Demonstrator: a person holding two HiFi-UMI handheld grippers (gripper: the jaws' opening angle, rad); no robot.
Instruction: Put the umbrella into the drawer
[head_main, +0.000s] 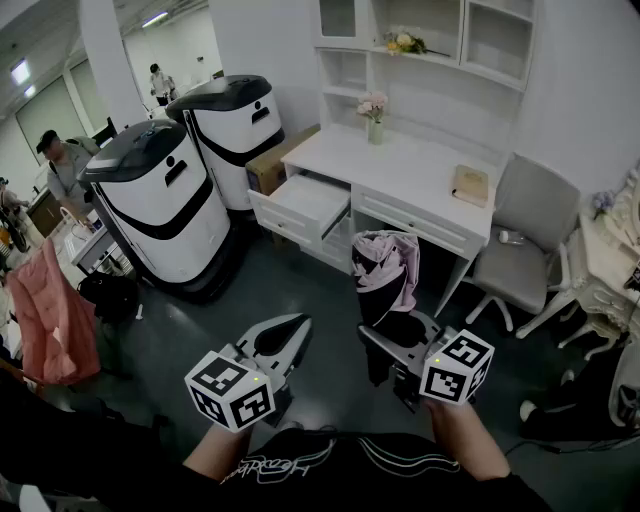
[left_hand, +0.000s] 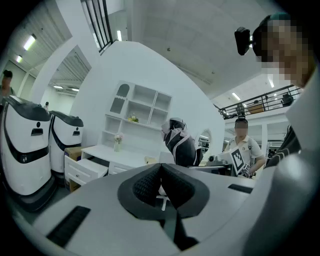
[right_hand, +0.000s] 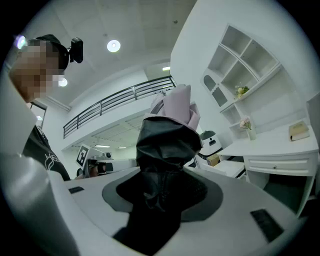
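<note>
A folded black and pink umbrella (head_main: 385, 275) stands upright in my right gripper (head_main: 395, 338), whose jaws are shut on its black lower part. In the right gripper view the umbrella (right_hand: 167, 145) fills the gap between the jaws of the right gripper (right_hand: 165, 187). To the left of it, my left gripper (head_main: 298, 322) is shut with nothing in it; the left gripper (left_hand: 161, 172) shows its pads meeting. Ahead stands a white desk (head_main: 420, 160) with its left drawer (head_main: 300, 205) pulled open. The umbrella (left_hand: 179, 142) and the drawer (left_hand: 85, 169) also show in the left gripper view.
Two tall white and black machines (head_main: 160, 200) (head_main: 235, 115) stand left of the desk, with a cardboard box (head_main: 275, 160) between. A grey chair (head_main: 520, 240) stands at the desk's right. A flower vase (head_main: 374, 118) and a book (head_main: 470, 185) are on the desk. A pink jacket (head_main: 50, 310) hangs far left.
</note>
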